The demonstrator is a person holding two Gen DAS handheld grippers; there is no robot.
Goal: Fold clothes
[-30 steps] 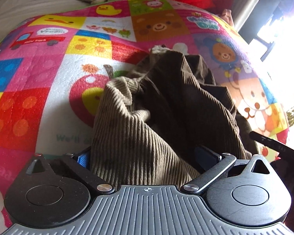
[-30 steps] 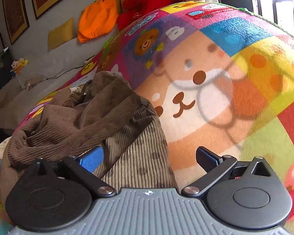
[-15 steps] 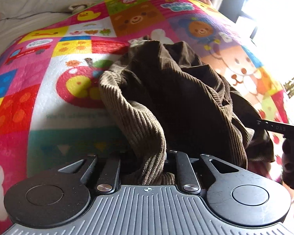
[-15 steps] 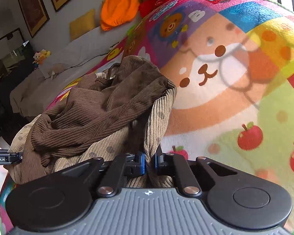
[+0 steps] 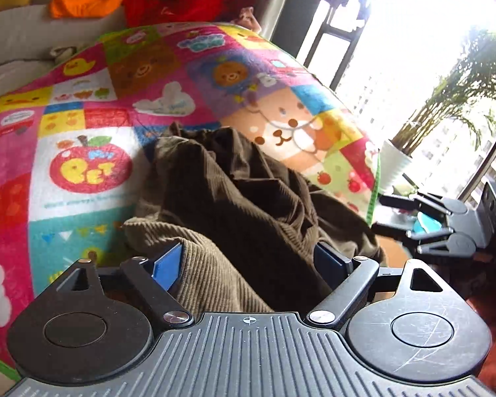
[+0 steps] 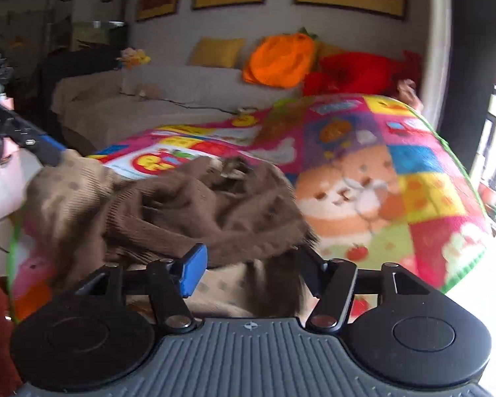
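A crumpled brown corduroy garment (image 5: 234, 198) lies in a heap on the colourful cartoon blanket (image 5: 82, 125), near its front edge. My left gripper (image 5: 248, 261) is open, its blue pads (image 5: 167, 264) spread on either side of a fold of the cloth. My right gripper (image 6: 248, 264) is also open, with the garment (image 6: 188, 211) lying between its fingers; the image is blurred. The right gripper shows at the right of the left wrist view (image 5: 439, 228), and the left gripper's fingers (image 6: 33, 139) show at the left of the right wrist view.
The blanket (image 6: 413, 178) covers a bed or low table. A grey sofa (image 6: 182, 99) with orange (image 6: 281, 59), red and yellow cushions stands behind. A bright window and a white potted plant (image 5: 396, 162) are to the right.
Both grippers were shut on the garment half a second ago and have opened. They have pulled back towards the blanket's front edge, dragging the cloth along.
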